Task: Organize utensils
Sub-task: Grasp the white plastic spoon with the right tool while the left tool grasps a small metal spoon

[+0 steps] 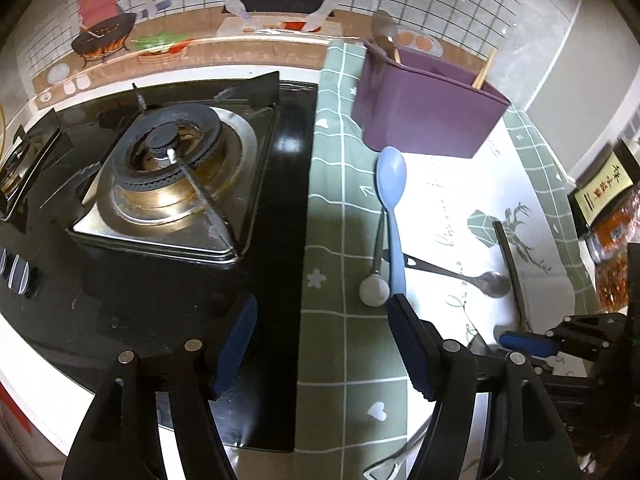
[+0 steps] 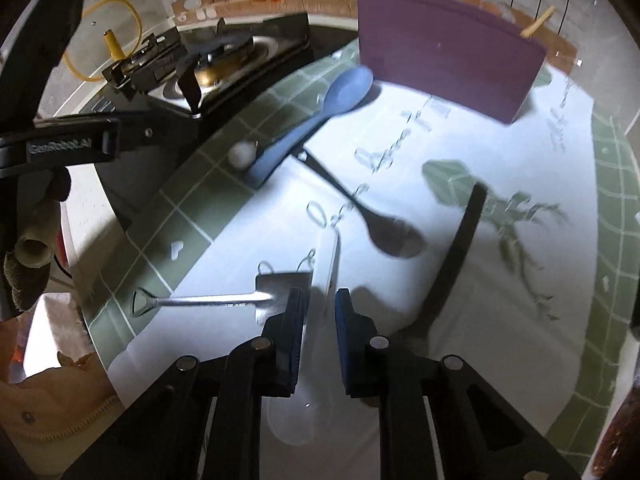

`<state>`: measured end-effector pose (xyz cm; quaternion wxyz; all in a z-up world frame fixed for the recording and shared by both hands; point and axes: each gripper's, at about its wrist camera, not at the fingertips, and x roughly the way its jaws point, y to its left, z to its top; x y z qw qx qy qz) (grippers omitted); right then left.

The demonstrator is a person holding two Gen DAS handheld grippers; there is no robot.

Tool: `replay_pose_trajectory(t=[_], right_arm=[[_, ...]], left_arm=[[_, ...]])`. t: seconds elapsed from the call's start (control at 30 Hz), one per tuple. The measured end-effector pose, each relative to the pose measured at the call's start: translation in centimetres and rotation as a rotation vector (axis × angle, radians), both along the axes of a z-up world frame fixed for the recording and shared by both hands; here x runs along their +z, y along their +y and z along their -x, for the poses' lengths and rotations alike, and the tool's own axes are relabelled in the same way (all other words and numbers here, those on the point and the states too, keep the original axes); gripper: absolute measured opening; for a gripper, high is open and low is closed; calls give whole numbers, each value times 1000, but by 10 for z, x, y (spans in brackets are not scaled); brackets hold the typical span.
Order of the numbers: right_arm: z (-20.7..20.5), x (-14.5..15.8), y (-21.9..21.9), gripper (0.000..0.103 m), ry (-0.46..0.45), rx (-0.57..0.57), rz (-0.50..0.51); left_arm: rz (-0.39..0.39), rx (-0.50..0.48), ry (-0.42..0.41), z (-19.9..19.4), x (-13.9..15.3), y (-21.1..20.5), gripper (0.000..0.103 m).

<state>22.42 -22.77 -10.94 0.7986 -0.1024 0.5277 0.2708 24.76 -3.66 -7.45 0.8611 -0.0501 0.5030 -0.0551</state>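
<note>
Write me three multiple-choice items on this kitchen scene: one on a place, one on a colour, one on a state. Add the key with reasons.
1. Where does the blue spoon lie?
A. Inside the utensil holder
B. On the cloth, in front of the utensil holder
C. In a drawer

2. What colour is the utensil holder?
A. Green
B. Red
C. Purple

3. How does the left gripper stand?
A. Open, with nothing between its fingers
B. Shut on the blue spoon
C. Shut on nothing

Key:
1 B, the spoon lies flat on the checked cloth with its bowl towards the holder.
2 C, its walls are purple in both views.
3 A, its fingers stand wide apart over the cloth's edge and hold nothing.
</note>
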Motion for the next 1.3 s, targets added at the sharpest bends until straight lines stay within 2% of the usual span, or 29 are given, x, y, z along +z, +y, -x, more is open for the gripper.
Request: replay_pose_trajectory(t=[0.03,0.07,0.3,0.4,0.43,0.47,0.53,0.63,0.73,0.8,0.9,0.97,1.07,1.3], right_arm=[[0,1,-1,14,-3,-2,-2],[0,1,-1,9,3,-4,2],[-13,1,-27,8,-14,-87,10],[-23,2,-45,8,-31,-152,22],[-26,2,-51,8,-33,-171,18],[-27,2,-55,8,-35,-183,16],[-29,4,-65,8,-47,-212,14],[-32,6,-74,8,-49,-237,3],[-33,9,-78,8,-58,-251,-7],[-33,11,-81,8,-64,-261,-18],[-35,15,-85,8,-72,-279,-38],[-37,19,-87,8,-75,-290,-55],[-38,25,-90,8,-88,-298,-87],[-40,41,-91,8,-123,-307,-136]], left_arm=[[-2,-7,3,0,-1,-2,68],[-4,-14,7,1,-2,-4,68],[-15,-64,29,5,-10,-18,68],[2,-87,1,8,-10,-23,68],[14,-96,-19,8,-9,-24,63],[19,-103,-30,8,-9,-25,52],[15,-127,-47,6,-12,-31,44],[-19,-127,-48,-3,-20,-39,44],[-18,-109,-28,-13,-31,-42,43],[-37,-104,-29,-18,-35,-45,40],[-59,-90,-50,-22,-35,-49,24],[-82,-70,-71,-21,-31,-50,22],[-63,-66,-110,-16,-17,-48,22],[-20,-61,-238,0,40,-40,22]])
